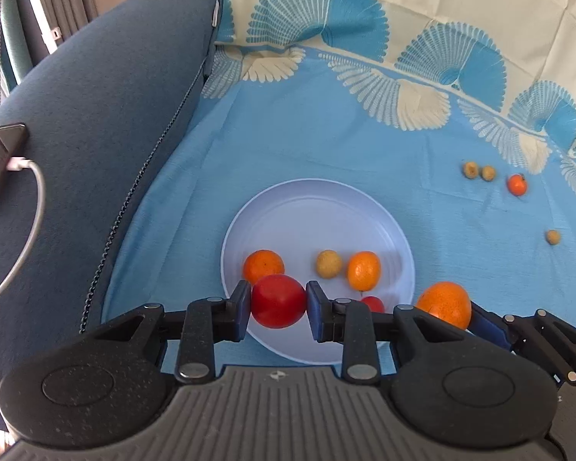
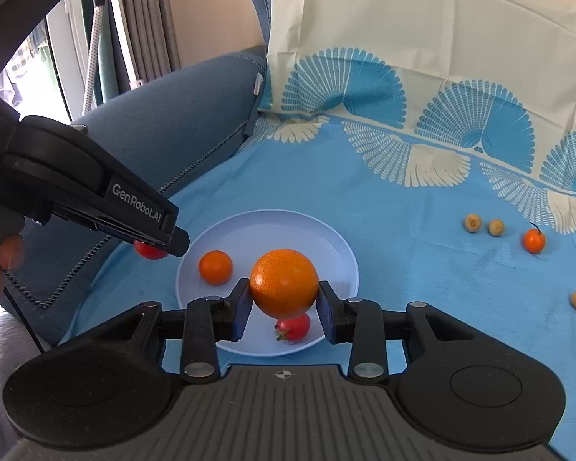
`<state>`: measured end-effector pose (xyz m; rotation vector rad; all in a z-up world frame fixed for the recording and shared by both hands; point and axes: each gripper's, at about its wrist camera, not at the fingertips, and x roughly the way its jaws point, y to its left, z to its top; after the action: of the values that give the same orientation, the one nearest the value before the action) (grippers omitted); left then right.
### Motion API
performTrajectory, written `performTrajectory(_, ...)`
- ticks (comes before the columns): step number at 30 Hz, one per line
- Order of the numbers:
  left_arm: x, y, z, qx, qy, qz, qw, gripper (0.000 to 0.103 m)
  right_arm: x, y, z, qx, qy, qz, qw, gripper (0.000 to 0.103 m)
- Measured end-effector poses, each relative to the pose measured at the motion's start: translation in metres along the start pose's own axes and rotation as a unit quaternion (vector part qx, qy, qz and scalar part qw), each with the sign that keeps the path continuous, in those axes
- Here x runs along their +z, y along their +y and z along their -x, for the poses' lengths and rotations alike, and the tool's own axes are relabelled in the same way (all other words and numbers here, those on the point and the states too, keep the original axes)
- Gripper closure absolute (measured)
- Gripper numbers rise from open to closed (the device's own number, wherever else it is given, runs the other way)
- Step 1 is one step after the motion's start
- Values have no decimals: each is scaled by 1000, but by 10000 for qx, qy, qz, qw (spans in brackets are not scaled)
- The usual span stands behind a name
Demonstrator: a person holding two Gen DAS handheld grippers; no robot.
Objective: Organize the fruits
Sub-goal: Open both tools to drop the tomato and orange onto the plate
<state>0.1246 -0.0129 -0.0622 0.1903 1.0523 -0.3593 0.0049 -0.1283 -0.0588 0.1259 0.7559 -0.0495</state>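
Left wrist view, read leftward to rightward with the white plate as landmark: over its near-left rim the left hand-held gripper is clamped on a red tomato. On the plate lie an orange, a small yellowish fruit, another orange fruit and a small red one. At the plate's near-right edge the right hand-held gripper grips a large orange above it. Well right of the plate, four small fruits wait on the blue cloth. My judgement: roughly halfway, with two fruits about to be set down and four left.
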Motion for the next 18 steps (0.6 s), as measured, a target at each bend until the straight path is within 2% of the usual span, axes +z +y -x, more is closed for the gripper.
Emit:
performTrajectory(7,6,2,-41,84,302,-5,9995,69,-2,-8,-33,-38,248,-14,9997,65)
performTrajectory(13,13,1,-58,182,316,-86,9993,68,0,-8,-53,-29,323,77,9994,65)
performTrajectory(14,15,1,-59,185,276,-95,9994,56,1,-8,-56,-36,311,103,9995,65)
performTrajectory(15,16,2,-58,176,237,-92,9995,33,2,-7,-59,-33,300,149,9994,65)
performTrajectory(16,18,3,-56,166,166,-73,9997,20,3,-7,-60,-23,297,191,9994,65)
performTrajectory(17,20,4,-53,170,63,-51,9998,3,5,-7,-63,1,297,221,9993,65)
performTrajectory(18,21,5,-47,180,-62,-37,9998,0,7,-7,-65,61,312,249,9992,64)
